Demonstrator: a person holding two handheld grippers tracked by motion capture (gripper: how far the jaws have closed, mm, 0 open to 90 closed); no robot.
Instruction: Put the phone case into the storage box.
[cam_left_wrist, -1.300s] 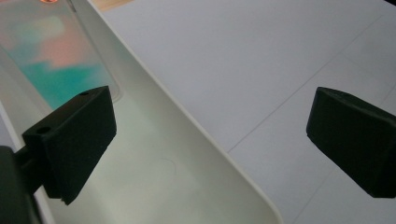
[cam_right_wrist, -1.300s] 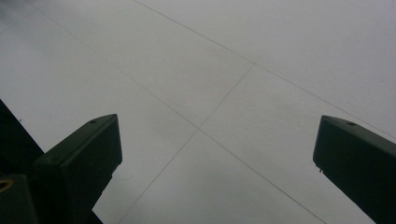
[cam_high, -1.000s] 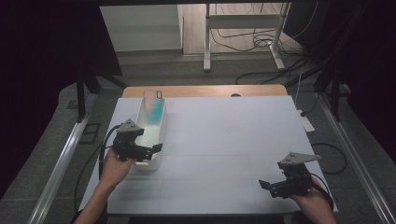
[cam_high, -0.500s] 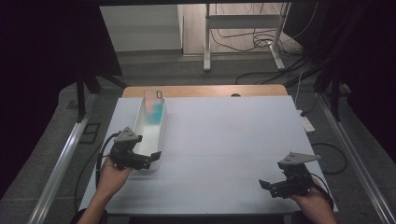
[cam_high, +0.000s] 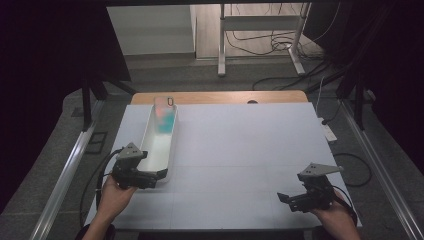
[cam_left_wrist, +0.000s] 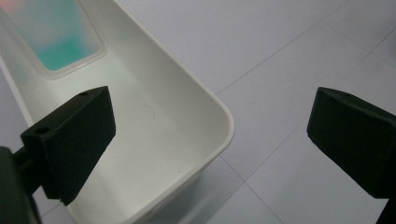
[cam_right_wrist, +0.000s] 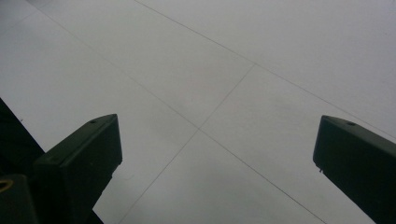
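Note:
A long white tray (cam_high: 154, 155) lies along the left side of the white table. At its far end sits a frosted clear container (cam_high: 164, 116) with teal and pink contents, seen blurred at the top of the left gripper view (cam_left_wrist: 56, 37). My left gripper (cam_high: 156, 177) hovers at the tray's near end, open. Its jaws straddle the tray's near corner (cam_left_wrist: 219, 116) and hold nothing (cam_left_wrist: 212, 105). My right gripper (cam_high: 286, 200) is open near the table's front right, over bare tabletop (cam_right_wrist: 217, 123).
The white tabletop (cam_high: 250, 145) spreads out between the two grippers. A wooden strip (cam_high: 225, 97) runs along its far edge. Beyond it are a desk frame (cam_high: 260, 45) and cables on the floor. A metal rail (cam_high: 65, 170) flanks the table's left side.
My left gripper has drawn back along the tray toward the person, from over its near half to its near end. The right gripper has stayed put.

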